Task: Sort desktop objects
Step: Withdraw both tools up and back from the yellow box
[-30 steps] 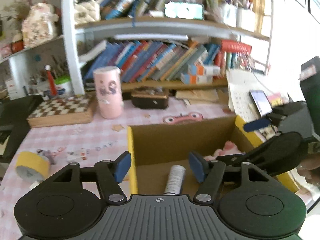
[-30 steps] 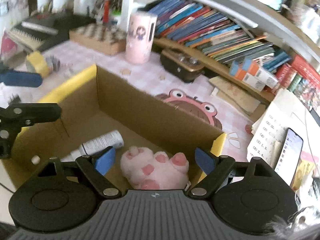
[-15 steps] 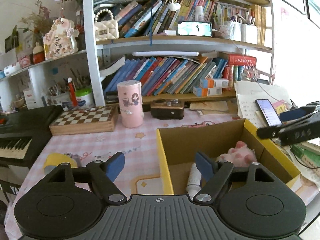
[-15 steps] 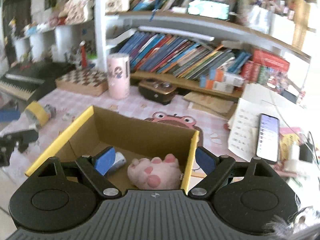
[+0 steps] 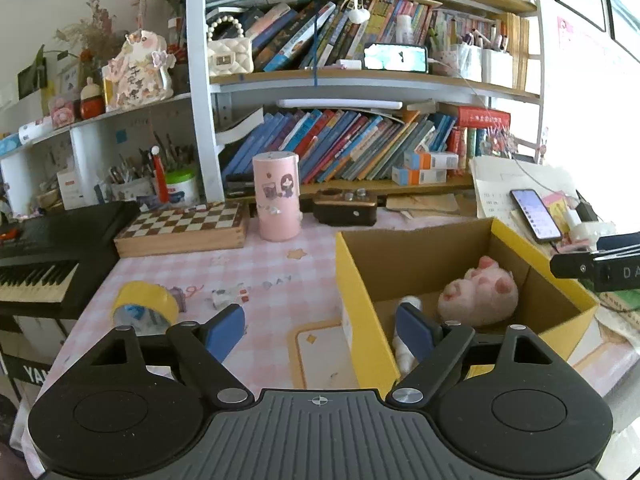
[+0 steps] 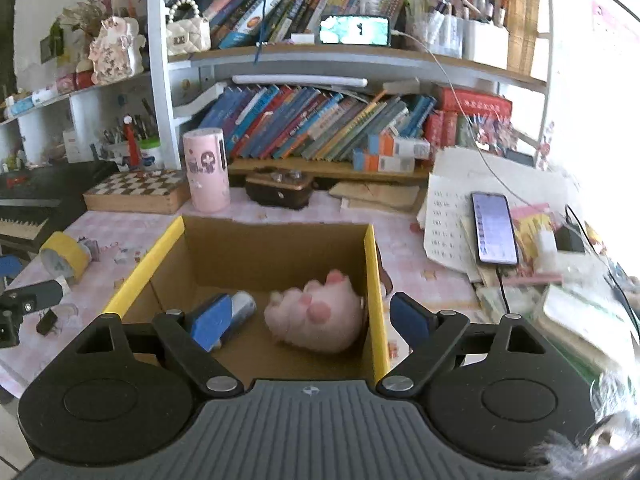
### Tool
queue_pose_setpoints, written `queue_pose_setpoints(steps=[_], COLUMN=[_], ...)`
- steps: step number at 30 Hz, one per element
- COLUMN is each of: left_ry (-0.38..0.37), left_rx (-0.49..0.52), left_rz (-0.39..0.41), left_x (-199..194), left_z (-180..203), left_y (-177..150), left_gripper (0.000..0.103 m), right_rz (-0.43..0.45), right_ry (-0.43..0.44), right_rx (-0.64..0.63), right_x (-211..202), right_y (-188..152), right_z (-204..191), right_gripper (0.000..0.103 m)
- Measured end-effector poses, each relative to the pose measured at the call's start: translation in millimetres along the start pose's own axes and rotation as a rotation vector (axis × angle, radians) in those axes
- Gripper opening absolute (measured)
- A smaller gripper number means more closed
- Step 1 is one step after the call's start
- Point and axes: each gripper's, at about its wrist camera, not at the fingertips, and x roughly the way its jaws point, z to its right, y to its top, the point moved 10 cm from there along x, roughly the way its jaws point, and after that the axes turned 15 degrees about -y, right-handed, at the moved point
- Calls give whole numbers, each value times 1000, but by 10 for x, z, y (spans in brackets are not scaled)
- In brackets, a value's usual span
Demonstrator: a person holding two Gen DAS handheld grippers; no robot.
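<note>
A yellow-edged cardboard box (image 5: 362,312) (image 6: 374,280) stands on the pink checked desk. Inside lie a pink plush paw (image 5: 478,294) (image 6: 316,316) and a white tube (image 5: 406,354) (image 6: 244,306). My left gripper (image 5: 322,330) is open and empty, held back above the box's left wall. My right gripper (image 6: 310,320) is open and empty, held back above the box's near right corner. A yellow tape roll (image 5: 144,306) (image 6: 66,254) and small loose pieces (image 5: 230,296) lie on the desk left of the box.
A pink cylinder (image 5: 276,196), a chessboard box (image 5: 182,226), a dark wooden box (image 5: 344,208) and bookshelves stand behind. A black keyboard (image 5: 36,276) is at the left. A phone (image 6: 494,228), papers and cables lie at the right.
Both grippers have pulled up and back from inside the box, so the whole desk and shelves show. Both stay open and empty.
</note>
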Motion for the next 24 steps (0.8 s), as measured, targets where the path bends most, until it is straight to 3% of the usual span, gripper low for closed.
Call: queue_pose_setpoints(steps=[7, 16, 24], left_ry=[-24, -27, -43], left_rx=[16, 18, 46], left_rz=[-23, -53, -109], left_x=[-141, -390, -514], left_z=[-76, -241, -312], left_y=[-215, -541, -803], left_gripper=[86, 86, 86], right_rz=[-39, -124, -145], right_ry=[-49, -122, -127], right_rx=[14, 143, 78], right_x=[-213, -486, -703], right_y=[-301, -771, -1095], right_z=[-186, -508, -928], right_gripper=[86, 84, 84])
